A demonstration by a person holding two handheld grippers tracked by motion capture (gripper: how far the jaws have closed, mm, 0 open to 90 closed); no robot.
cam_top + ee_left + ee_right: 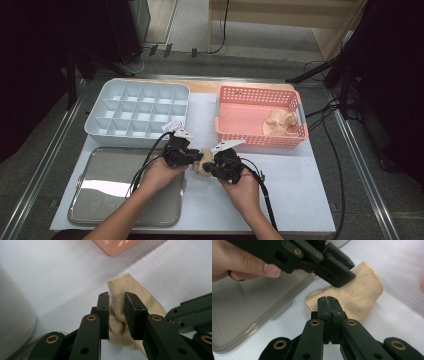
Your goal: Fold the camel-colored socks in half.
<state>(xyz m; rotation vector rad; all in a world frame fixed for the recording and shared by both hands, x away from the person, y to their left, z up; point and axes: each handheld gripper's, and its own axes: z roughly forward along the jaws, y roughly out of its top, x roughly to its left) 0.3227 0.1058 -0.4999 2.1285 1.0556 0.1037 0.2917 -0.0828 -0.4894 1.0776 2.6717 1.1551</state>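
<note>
Now, at the near middle of the bench, both grippers meet over one piece of cloth.

Beige cloth: a bunched, soft tan piece lying on the white bench cover, near the front edge and about midway between the left and right edges, just beside the right edge of the metal tray.

Left gripper: its two black jaws stand a little apart with a fold of the beige cloth pinched between them; the pads press on the fabric from both sides. In the high view the left gripper points toward the right gripper.

Right gripper: its jaws are fully together, pad against pad, with the tips right at the near edge of the beige cloth; whether any fabric is caught between them cannot be told. In the high view the right gripper meets the cloth from the other side.

Hands: each gripper is held in one hand, forearms coming in from the front edge.

Metal tray: at the front left corner of the bench, shiny and flat.

White divided box: at the back left, behind the tray, with many small compartments.

Pink basket: at the back right, with more beige cloth pieces lying toward its right end.
</note>
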